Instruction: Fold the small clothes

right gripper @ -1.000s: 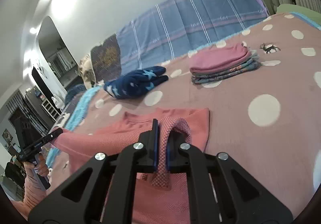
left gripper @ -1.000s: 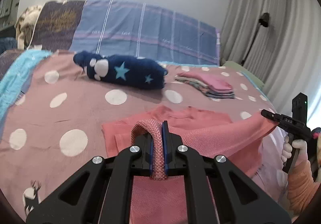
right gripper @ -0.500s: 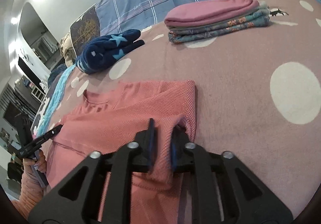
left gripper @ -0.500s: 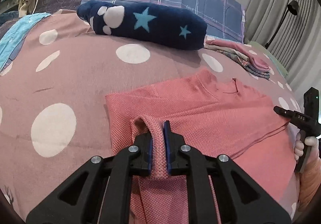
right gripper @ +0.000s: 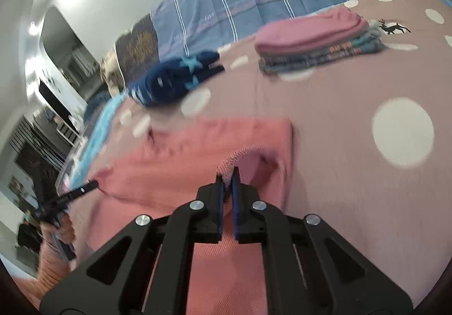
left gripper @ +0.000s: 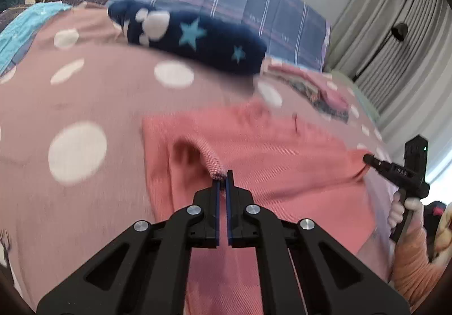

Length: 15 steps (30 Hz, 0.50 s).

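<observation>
Where blurred elsewhere, folded pile (right gripper: pixel 316 44) distinct beyond right tool (right gripper: pixel 227 178).

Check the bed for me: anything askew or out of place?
Nothing stands out. The pink shirt lies half folded, pinched at both sides by the left gripper and right gripper; the folded stack sits tidy.

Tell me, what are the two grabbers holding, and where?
Both hold the pink shirt at its folded-over edge. The left gripper pinches one corner, the right gripper the other, each with a small bunch of cloth between its fingers.
</observation>
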{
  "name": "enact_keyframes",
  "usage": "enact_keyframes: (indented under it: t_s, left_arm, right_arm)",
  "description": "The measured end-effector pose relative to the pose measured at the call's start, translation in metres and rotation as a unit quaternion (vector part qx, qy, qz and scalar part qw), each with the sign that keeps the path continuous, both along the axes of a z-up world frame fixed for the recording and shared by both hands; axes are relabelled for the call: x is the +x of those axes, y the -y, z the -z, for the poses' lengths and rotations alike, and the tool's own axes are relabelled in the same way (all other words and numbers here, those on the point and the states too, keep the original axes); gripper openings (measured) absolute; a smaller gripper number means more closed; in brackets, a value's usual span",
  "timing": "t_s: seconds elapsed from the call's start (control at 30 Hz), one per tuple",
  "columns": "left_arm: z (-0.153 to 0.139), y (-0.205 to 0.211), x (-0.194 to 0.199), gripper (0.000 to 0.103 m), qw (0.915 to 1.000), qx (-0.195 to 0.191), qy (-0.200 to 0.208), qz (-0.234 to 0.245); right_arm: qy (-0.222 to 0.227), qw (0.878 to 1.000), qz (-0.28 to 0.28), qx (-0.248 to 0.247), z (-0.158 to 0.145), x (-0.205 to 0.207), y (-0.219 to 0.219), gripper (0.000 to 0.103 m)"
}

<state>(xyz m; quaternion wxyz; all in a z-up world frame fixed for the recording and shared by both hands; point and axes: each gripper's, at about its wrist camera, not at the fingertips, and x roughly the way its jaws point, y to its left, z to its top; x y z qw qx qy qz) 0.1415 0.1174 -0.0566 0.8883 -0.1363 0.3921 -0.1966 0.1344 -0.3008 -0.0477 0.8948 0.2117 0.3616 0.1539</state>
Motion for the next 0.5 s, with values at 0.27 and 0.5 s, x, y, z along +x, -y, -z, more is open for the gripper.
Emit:
enact_keyframes:
  t_s: [0.27,0.5]
  left_arm:
    - [-0.011,-0.016,0.063,0.046,0.9908,0.036,0.034,-0.126]
    - [0.024,0.004,0.082,0.055,0.9945,0.091,-0.021,-0.049]
  right_arm:
    - [-0.035,0.998,0.057,0.021,0.012,0.063,0.022,0.036]
    - [-0.028,0.998,0.026,-0.051,0.015,0.073,0.018,0.051]
